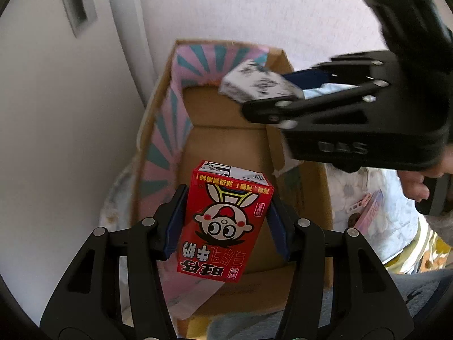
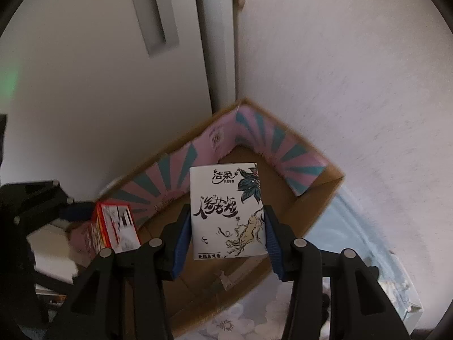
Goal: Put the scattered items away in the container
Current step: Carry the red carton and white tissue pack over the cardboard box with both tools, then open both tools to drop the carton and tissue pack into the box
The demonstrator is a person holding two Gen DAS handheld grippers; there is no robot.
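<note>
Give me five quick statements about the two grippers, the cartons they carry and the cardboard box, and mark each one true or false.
1. The left gripper is clamped on a red milk carton. True.
2. The right gripper is empty. False: it holds a white tissue pack printed with ink drawings.
3. Both items hang above the open cardboard box. True.
4. The box's inner lining is plain brown all round. False: part of it is pink with teal stripes.
5. The red milk carton already lies on the box floor. False: it is held in the air between the left gripper's blue pads.
</note>
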